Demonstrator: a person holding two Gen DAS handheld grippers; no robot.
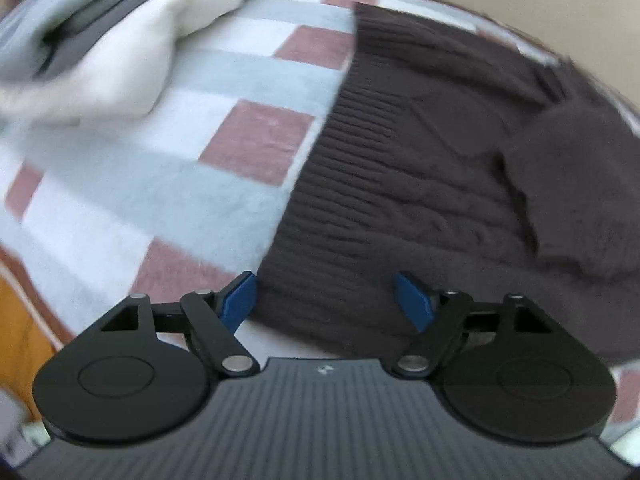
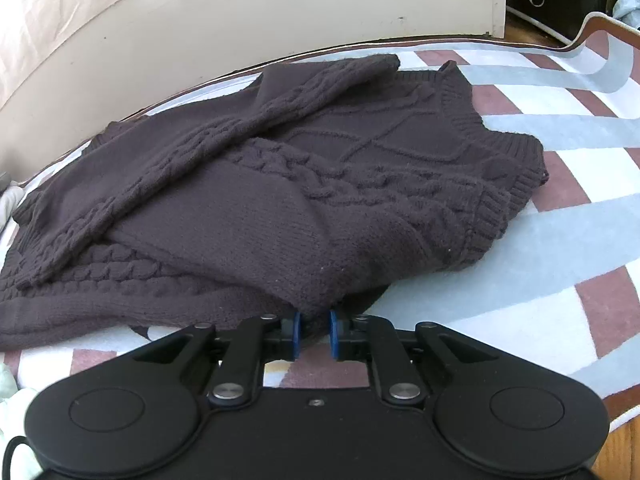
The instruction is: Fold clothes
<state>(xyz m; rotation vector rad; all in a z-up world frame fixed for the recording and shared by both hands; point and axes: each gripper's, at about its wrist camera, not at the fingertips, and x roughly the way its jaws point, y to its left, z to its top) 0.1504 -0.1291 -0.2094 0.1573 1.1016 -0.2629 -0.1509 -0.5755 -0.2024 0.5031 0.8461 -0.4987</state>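
Pinching a bunched corner of the sweater (image 2: 280, 184) low in the right wrist view, the right gripper (image 2: 314, 334) has its blue pads nearly together with dark knit wedged between them, so it is clenched on the fabric. From there the sweater runs up and left across the frame, long axis toward the upper left, a sleeve folded diagonally over the body, ribbed hem at the right; it lies on the checked rug (image 2: 580, 220) beside a pale sofa (image 2: 280, 12). In the left wrist view the left gripper (image 1: 326, 300) is released, jaws wide, nothing between them, hovering over the sweater's (image 1: 440, 168) ribbed edge, which fills the right half. Both point steeply down. The right holds; the left is nearer the free ribbed edge, likely the next grab.
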